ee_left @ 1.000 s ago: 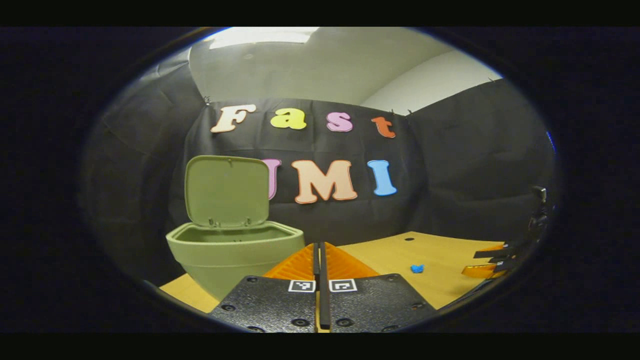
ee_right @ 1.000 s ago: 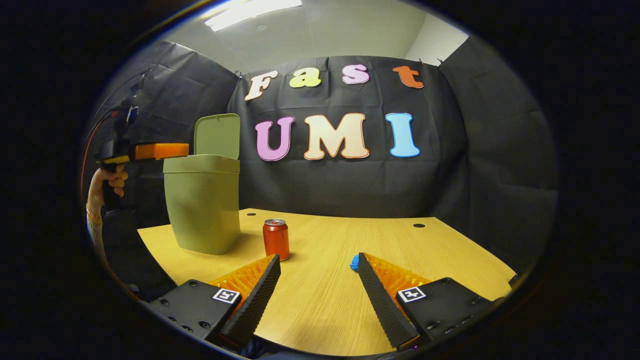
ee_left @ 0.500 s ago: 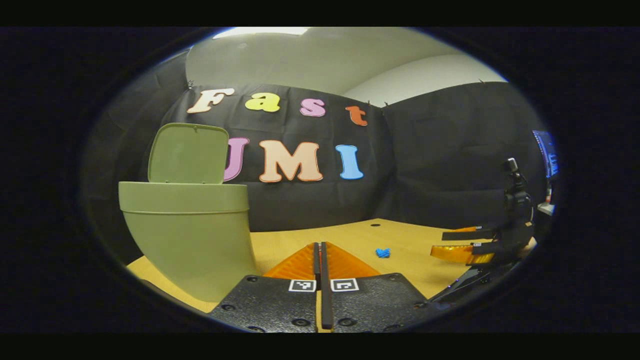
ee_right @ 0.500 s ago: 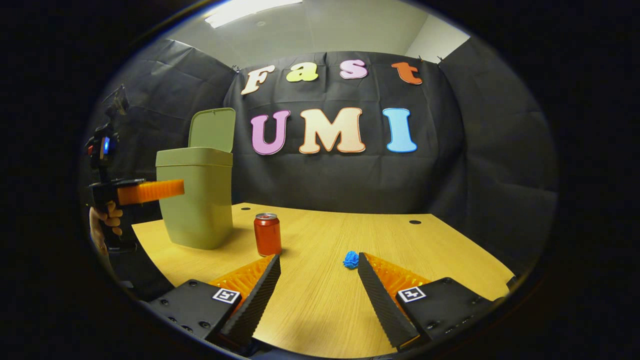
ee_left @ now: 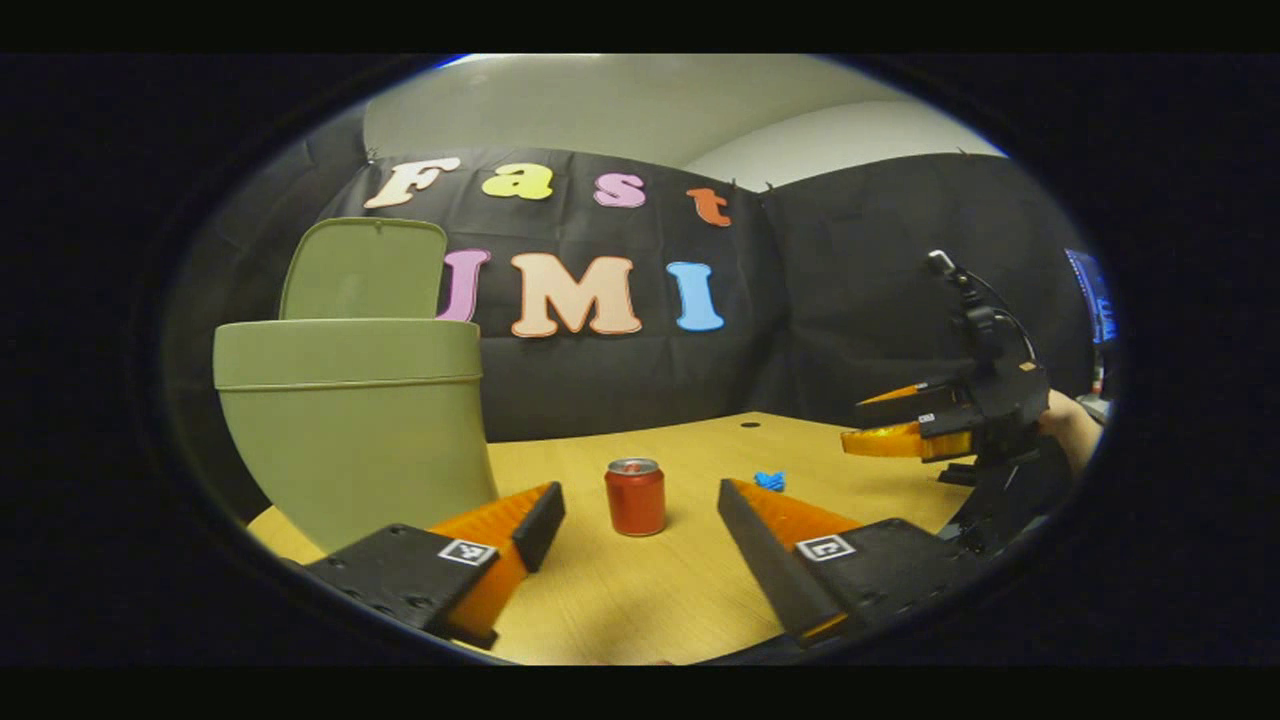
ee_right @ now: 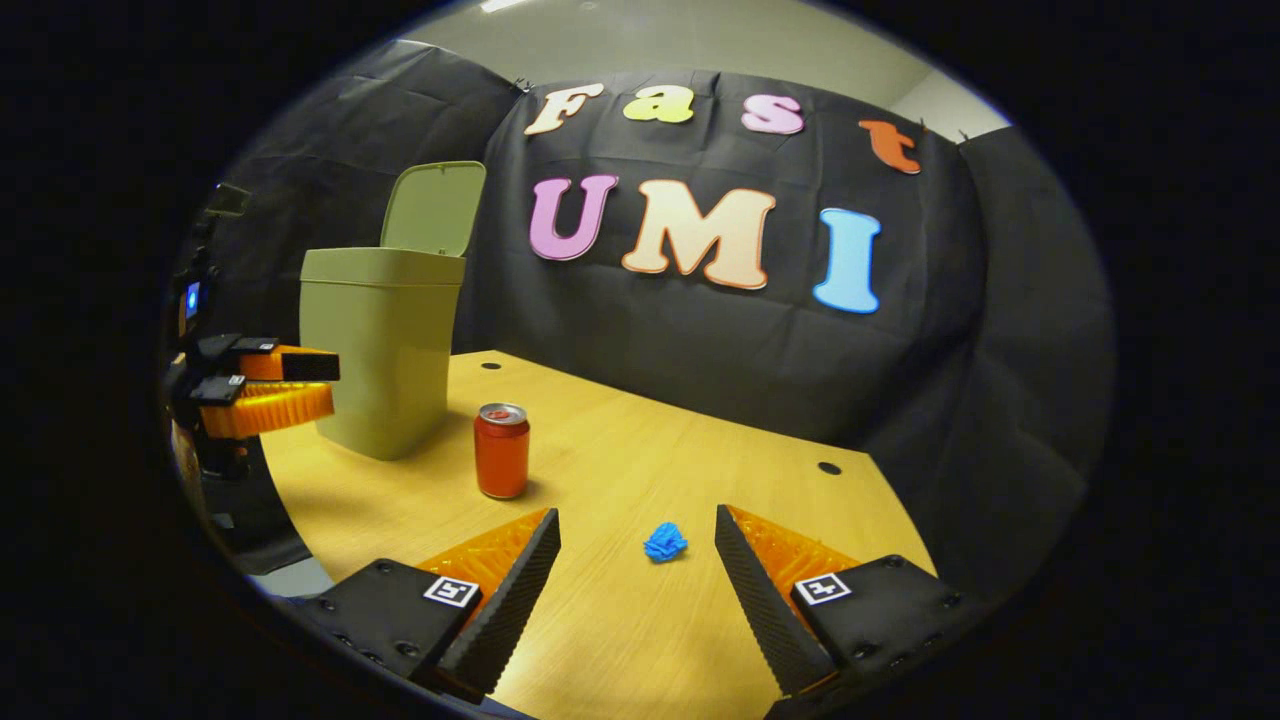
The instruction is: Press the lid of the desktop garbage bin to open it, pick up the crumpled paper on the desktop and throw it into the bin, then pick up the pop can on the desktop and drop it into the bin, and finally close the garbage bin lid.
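Between your right gripper (ee_right: 638, 565)'s spread fingers the small crumpled ball of blue paper (ee_right: 665, 541) lies on the pale wooden surface (ee_right: 640, 640), just ahead of the tips and untouched. You have the gripper released and aimed this way, I judge, so the paper can slide into the gap before you clench. Your left gripper (ee_left: 640, 510) is likewise released and holds nothing; the red aluminium pop can (ee_left: 635, 496) stands upright ahead of its gap, lined up for the later pick. Farther left, the olive-green plastic desktop bin (ee_right: 385, 350) stands at the surface's edge with its hinged green lid (ee_right: 433, 208) tipped up and back, so the mouth is clear for both drops. Can and paper sit well apart, which should let you take the paper without knocking the can. Closing the lid comes last.
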`<state>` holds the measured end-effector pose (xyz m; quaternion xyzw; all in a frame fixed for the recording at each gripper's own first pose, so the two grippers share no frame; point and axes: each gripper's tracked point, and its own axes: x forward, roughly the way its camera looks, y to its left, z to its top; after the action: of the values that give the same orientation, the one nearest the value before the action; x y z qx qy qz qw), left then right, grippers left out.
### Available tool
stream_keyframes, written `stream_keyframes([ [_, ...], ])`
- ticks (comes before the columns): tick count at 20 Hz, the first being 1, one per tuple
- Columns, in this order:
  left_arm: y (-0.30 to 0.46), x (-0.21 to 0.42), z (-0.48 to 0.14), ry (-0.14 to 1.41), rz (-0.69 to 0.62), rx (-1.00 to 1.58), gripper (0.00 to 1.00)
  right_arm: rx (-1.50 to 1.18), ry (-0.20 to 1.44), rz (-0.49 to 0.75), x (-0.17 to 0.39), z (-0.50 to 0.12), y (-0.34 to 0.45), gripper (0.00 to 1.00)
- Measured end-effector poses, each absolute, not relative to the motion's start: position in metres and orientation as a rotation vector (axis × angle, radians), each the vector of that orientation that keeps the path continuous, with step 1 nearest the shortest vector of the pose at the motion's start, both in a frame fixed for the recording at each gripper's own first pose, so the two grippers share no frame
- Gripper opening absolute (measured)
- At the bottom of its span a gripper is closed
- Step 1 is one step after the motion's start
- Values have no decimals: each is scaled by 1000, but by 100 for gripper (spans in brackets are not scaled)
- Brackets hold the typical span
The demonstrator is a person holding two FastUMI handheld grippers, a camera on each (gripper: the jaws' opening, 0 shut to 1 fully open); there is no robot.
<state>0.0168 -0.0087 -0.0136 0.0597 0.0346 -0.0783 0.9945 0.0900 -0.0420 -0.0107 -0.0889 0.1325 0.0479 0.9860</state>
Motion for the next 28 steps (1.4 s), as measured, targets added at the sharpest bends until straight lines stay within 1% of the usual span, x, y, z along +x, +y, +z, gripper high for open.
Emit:
stream_keyframes([
  [1, -5, 19, -15, 70, -143, 129, 98, -149, 298, 126, 103, -14, -39, 98],
  [2, -4, 23, -20, 77, -132, 126, 96, -133, 353, 141, 122, -21, -39, 98],
  [3, -5, 24, -23, 84, -133, 116, 100, -141, 408, 142, 139, -33, -42, 98],
  [4, -6, 25, -23, 84, -136, 112, 100, -147, 440, 143, 150, -39, -47, 99],
  [5, -6, 26, -23, 85, -136, 112, 96, -147, 475, 134, 159, -46, -51, 97],
  [6, -4, 25, -23, 89, -134, 115, 96, -137, 517, 126, 169, -53, -54, 99],
  [7, -3, 25, -23, 86, -131, 117, 100, -124, 558, 116, 179, -60, -58, 100],
  [8, -2, 24, -20, 79, -130, 117, 96, -117, 594, 103, 187, -67, -62, 98],
  [9, -2, 25, -19, 74, -131, 119, 100, -120, 625, 88, 191, -78, -65, 98],
  [13, 4, 27, -16, 62, -110, 111, 100, -119, 732, 32, 208, -110, -86, 99],
  [14, 5, 27, -16, 61, -108, 106, 95, -111, 750, 26, 209, -114, -88, 99],
  [16, 8, 28, -18, 65, -100, 108, 95, -102, 756, 16, 214, -116, -91, 100],
  [19, 8, 30, -23, 76, -100, 94, 96, -77, 757, 15, 217, -116, -92, 99],
  [20, 8, 30, -23, 79, -101, 91, 100, -63, 768, 18, 217, -118, -91, 99],
  [21, 8, 31, -25, 81, -101, 90, 95, -56, 776, 16, 218, -120, -92, 97],
  [22, 9, 30, -23, 79, -101, 91, 96, -46, 784, 15, 219, -122, -92, 87],
  [23, 9, 30, -22, 72, -102, 91, 96, -28, 795, 21, 219, -124, -91, 84],
  [24, 9, 30, -19, 66, -102, 91, 100, -9, 807, 27, 219, -125, -88, 80],
  [25, 8, 30, -19, 61, -104, 92, 100, 3, 816, 34, 220, -128, -87, 80],
  [26, 9, 29, -17, 56, -102, 95, 95, 9, 827, 36, 221, -131, -86, 80],
  [27, 11, 29, -16, 52, -98, 98, 95, 8, 836, 38, 220, -133, -85, 79],
  [28, 13, 30, -14, 49, -93, 100, 95, -5, 834, 33, 222, -133, -86, 75],
])
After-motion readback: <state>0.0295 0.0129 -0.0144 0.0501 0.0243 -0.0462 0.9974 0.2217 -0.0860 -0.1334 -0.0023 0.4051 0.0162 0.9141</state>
